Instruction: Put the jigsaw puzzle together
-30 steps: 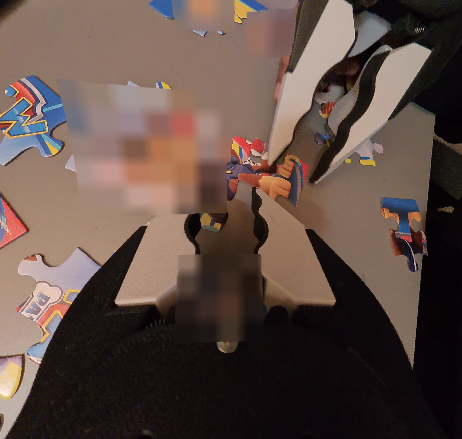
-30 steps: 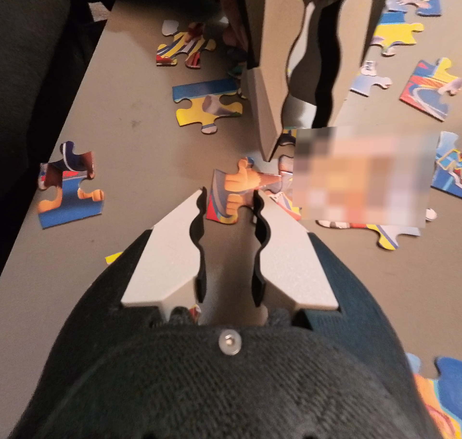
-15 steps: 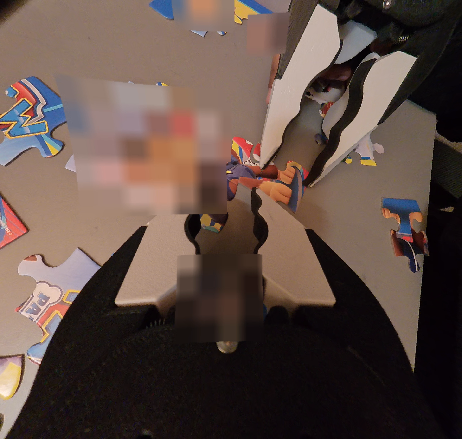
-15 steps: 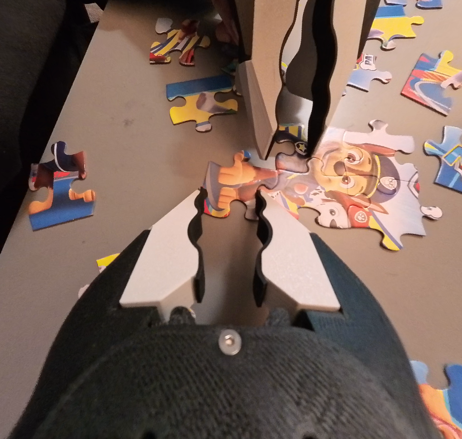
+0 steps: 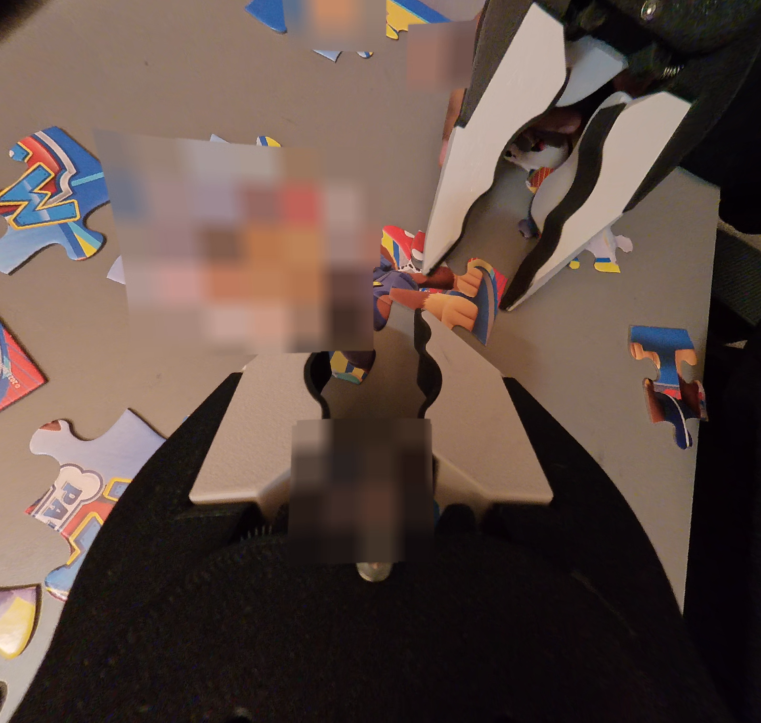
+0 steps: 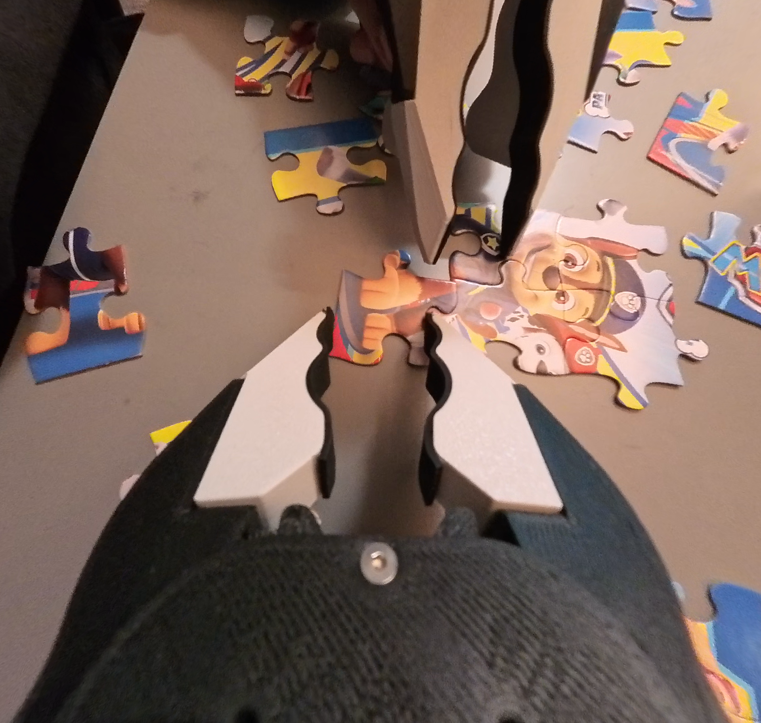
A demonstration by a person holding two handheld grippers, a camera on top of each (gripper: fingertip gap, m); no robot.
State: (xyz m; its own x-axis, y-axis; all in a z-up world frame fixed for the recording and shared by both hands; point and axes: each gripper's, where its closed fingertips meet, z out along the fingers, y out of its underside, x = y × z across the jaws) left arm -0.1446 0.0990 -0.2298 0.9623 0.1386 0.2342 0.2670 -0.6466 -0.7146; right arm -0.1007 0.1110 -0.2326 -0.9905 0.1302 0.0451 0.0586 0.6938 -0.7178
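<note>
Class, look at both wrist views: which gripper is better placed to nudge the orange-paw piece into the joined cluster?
Probably the right gripper: its open fingers straddle the orange-paw piece. The left gripper stands over the joined cluster.

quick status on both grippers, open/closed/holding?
Left gripper: jaws open, tips down on the joined puzzle, gripping nothing.
Right gripper: jaws open, straddling the paw piece, not lifted.

Dim, warm light falls on the desk (image 6: 206, 250). Edges bend with wide-angle distortion. The near fingers (image 6: 486, 414) look slightly soft.
</note>
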